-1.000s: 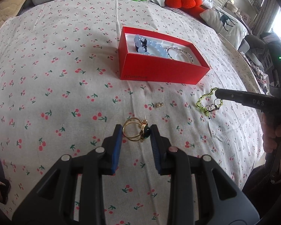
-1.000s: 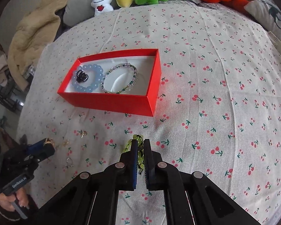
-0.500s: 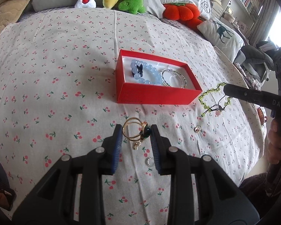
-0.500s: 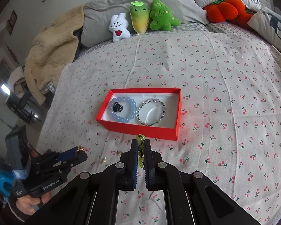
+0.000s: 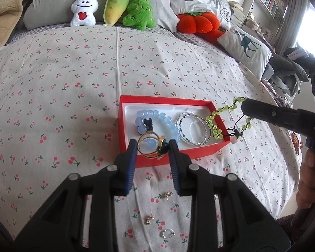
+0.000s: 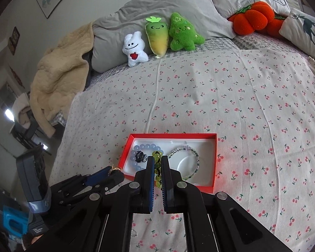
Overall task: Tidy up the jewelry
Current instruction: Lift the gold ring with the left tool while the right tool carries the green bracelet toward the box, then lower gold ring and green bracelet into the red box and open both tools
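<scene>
A red box (image 5: pixel 136 163) with a white lining lies on the cherry-print bedspread. It holds a blue bead bracelet (image 5: pixel 168 121), a black clip (image 5: pixel 149 124) and a thin beaded bracelet (image 5: pixel 194 128). My left gripper (image 5: pixel 151 149) is shut on a gold ring with a dark green stone (image 5: pixel 151 147), held above the box's near edge. My right gripper (image 6: pixel 157 163) is shut on a green bead bracelet (image 6: pixel 157 168), which hangs over the box's right end in the left wrist view (image 5: pixel 218 124). The box also shows in the right wrist view (image 6: pixel 215 159).
Small loose pieces lie on the bedspread below my left gripper: a gold earring (image 5: pixel 167 194), a gold stud (image 5: pixel 149 220) and a silver ring (image 5: pixel 168 233). Plush toys (image 5: pixel 113 6) and pillows (image 5: pixel 243 44) line the far side of the bed.
Both grippers have risen and moved toward the box, each carrying its piece. The ring now hangs over the box's near edge and the green bracelet over its right end.
</scene>
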Demonstrator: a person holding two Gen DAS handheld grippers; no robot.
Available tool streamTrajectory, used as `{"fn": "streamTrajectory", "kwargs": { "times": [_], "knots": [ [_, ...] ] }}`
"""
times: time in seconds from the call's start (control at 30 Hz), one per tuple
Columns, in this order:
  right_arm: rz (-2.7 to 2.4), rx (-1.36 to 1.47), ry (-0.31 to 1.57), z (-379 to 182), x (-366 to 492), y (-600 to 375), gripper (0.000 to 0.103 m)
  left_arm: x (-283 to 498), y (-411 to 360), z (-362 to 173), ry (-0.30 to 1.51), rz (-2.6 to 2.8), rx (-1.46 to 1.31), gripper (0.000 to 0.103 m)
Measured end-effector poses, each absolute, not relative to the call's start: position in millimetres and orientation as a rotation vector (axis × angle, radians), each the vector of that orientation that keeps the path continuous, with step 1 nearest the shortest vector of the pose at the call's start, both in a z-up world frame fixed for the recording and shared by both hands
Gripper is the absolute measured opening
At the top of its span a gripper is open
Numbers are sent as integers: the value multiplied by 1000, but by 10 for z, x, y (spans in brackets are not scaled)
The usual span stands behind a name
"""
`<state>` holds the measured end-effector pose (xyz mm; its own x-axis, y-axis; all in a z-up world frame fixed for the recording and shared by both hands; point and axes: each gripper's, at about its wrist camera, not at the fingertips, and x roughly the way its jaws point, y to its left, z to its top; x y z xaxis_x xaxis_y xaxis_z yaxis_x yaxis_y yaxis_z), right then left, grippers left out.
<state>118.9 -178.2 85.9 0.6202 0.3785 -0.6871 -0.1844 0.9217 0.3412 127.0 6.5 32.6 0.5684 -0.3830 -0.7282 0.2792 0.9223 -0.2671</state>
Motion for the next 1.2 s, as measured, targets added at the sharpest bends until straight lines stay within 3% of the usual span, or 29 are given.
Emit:
{"fn": "streamTrajectory", "kwargs": {
  "times": [0.4,0.97,1.03,1.2],
  "knots": [
    [343,287,865,632,1546,-1828,6,1575,-321,115,927,-428,-69,32],
    [253,263,953,279,1776,-2023,7,1649,-301,109,927,-421,-89,33],
    [240,266,950,318,1752,-2049,13,1618,-322,154,919,-426,-85,34],
    [225,244,933,449,1652,-2090,14,1447,-328,326,886,-443,-70,49]
  ]
}}
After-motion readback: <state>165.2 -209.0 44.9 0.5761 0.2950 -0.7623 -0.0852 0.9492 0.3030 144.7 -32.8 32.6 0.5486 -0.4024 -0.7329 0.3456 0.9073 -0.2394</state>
